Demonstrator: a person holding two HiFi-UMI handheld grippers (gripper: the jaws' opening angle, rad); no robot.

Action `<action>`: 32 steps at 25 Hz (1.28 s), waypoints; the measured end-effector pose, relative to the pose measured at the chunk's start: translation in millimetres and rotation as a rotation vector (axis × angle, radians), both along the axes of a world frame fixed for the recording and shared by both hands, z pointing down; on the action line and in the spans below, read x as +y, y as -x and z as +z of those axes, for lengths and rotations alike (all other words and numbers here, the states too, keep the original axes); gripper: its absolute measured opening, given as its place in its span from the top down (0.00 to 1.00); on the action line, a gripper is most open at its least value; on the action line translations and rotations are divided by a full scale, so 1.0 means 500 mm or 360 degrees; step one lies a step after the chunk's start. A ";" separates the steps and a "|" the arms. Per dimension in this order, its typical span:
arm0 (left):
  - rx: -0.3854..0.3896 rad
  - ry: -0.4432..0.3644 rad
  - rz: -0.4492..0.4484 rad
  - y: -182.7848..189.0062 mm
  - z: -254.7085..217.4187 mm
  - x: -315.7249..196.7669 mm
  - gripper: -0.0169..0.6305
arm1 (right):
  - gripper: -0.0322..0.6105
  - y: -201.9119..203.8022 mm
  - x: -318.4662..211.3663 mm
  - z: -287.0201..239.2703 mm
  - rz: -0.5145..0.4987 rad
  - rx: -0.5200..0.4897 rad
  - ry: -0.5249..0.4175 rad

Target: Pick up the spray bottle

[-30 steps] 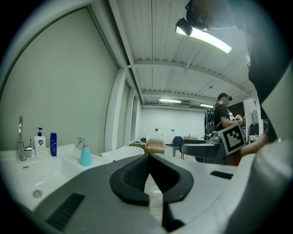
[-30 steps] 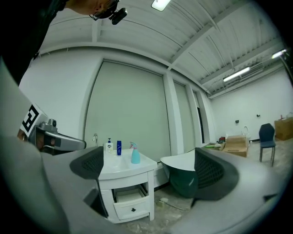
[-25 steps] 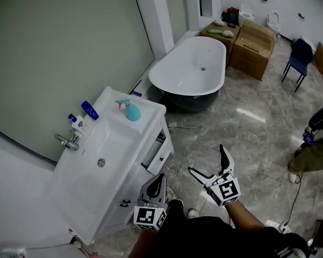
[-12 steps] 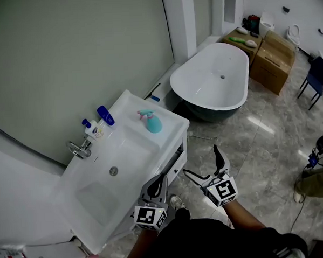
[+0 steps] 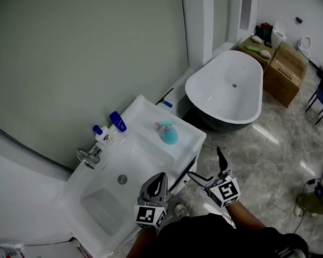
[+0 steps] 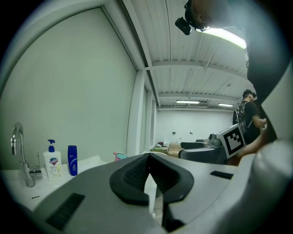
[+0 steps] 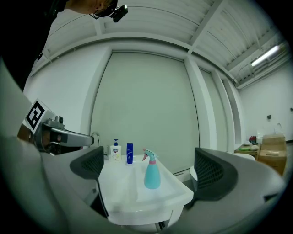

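A teal spray bottle (image 5: 169, 134) with a pink trigger stands upright on the right end of the white washbasin counter (image 5: 192, 140). The right gripper view shows the bottle (image 7: 151, 174) between the jaws but well ahead of them. My right gripper (image 5: 207, 165) is open, held off the counter's front right corner. My left gripper (image 5: 158, 181) is shut with nothing in it, over the counter's front edge. In the left gripper view only the bottle's pink top (image 6: 120, 156) peeks over the shut jaws.
A white soap pump bottle (image 5: 101, 135), a dark blue bottle (image 5: 118, 121) and a chrome tap (image 5: 88, 156) stand at the back of the counter by the wall. The basin (image 5: 101, 210) lies left. A white bathtub (image 5: 227, 90) and cardboard boxes (image 5: 285, 70) are beyond.
The view has shifted toward the washbasin: the counter and spray bottle sit closer to both grippers. The grippers keep their states, left shut and right open.
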State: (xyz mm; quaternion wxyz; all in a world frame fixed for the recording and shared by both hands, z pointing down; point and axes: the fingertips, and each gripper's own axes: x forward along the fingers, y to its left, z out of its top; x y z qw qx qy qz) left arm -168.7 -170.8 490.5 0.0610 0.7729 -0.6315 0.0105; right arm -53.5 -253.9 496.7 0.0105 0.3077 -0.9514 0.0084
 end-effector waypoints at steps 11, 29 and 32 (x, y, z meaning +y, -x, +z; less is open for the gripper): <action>-0.0008 0.0028 -0.0116 0.088 0.018 -0.073 0.98 | 0.03 0.093 -0.091 0.042 -0.0160 0.0108 -0.0067; 0.0052 0.0052 -0.0553 0.189 0.026 -0.181 0.98 | 0.04 0.249 -0.233 0.123 -0.0647 0.0334 0.0040; 0.0060 0.0075 -0.0631 0.209 0.034 -0.176 0.98 | 0.04 0.275 -0.245 0.148 -0.0714 0.0378 0.0047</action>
